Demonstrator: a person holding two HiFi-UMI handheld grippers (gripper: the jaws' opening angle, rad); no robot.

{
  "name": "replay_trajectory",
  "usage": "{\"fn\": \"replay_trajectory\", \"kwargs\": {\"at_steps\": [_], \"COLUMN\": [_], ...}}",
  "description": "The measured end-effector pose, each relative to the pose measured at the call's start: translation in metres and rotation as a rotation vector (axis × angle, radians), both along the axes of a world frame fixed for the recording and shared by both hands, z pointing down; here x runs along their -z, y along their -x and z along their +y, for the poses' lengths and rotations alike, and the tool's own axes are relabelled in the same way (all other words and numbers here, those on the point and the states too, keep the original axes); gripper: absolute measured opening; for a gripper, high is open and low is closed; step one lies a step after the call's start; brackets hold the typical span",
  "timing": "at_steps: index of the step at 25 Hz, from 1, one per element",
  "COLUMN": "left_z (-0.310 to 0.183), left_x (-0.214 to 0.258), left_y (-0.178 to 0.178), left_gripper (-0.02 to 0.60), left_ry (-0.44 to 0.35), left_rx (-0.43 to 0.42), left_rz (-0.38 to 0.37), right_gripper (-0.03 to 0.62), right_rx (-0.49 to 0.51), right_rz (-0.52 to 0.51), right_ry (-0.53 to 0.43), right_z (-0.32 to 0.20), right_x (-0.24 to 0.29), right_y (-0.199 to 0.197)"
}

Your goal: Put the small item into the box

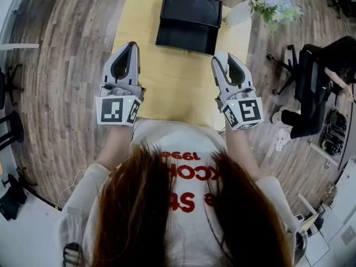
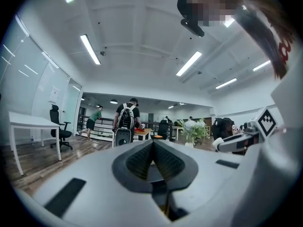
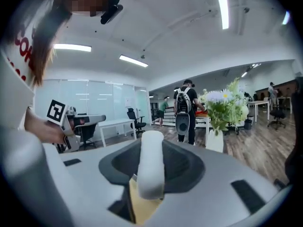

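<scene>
Left gripper (image 1: 132, 45), held level over the near left part of the yellow table (image 1: 167, 88), had its jaws closed together, pad against pad, with nothing between them.

Right gripper (image 1: 223, 59), held beside it over the near part of the table's right edge, was clenched on the small item (image 3: 151, 167). This was a white cylinder that lay along the line of the jaws and filled the gap between the pads. The head view did not show the item itself. Both grippers were off the table surface and well apart from each other.

Black box (image 1: 186, 21) sat at the middle of the table's far edge, apparently open, and well apart from the held item.

White vase (image 1: 239, 13) of pale flowers (image 1: 275, 1) stood at the far right corner of the table, just beside the box.

Seated person (image 1: 317, 93) in dark clothing occupied an office chair on the wood floor (image 1: 67, 65), off the table's right edge.

Standing person with a backpack (image 3: 183, 109) appeared in the background of both gripper views, beyond the table.
</scene>
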State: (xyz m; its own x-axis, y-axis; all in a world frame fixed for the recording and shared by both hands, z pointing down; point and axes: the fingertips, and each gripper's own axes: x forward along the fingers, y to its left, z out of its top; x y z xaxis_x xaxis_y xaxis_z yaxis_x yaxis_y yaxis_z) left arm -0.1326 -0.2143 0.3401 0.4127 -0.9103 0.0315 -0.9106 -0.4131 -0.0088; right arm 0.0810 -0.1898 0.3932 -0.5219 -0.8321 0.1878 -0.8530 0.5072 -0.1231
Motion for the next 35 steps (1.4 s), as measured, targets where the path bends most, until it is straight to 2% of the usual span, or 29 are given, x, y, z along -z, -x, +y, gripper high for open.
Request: {"fn": "replay_trajectory", "kwargs": {"at_steps": [4,8,16,23,28,35], "left_z": [-0.008,-0.019,-0.042,-0.056,-0.057,-0.049], "left_x": [0.005,-0.001,-0.031,-0.057,-0.074,-0.084], "left_y": [0.0,0.003,0.013,0.02,0.022,0.031], "left_gripper": [0.006,0.008,0.008,0.006,0.008,0.008], "left_ry": [-0.023,-0.021,0.019,0.067,0.105,0.128], "left_rx": [0.003,0.015,0.035,0.043,0.053,0.082], "left_rz": [0.006,0.01,-0.006,-0.015,-0.023,-0.023], "right_gripper": [0.137,0.137,0.137,0.137,0.138,0.163], "right_rx": [0.002,0.009,0.106,0.182,0.285,0.377], "right_rz": [-0.021,-0.003,0.082,0.203,0.36,0.495], "right_ry": [-0.02,0.012,0.189,0.294,0.404,0.553], "right_z": [-0.011,-0.029,-0.075,-0.111,-0.124,-0.125], "right_x": [0.013,0.007,-0.058,-0.125,-0.183,-0.225], "right_y": [-0.001,-0.001,0.029,0.059,0.077,0.09]}}
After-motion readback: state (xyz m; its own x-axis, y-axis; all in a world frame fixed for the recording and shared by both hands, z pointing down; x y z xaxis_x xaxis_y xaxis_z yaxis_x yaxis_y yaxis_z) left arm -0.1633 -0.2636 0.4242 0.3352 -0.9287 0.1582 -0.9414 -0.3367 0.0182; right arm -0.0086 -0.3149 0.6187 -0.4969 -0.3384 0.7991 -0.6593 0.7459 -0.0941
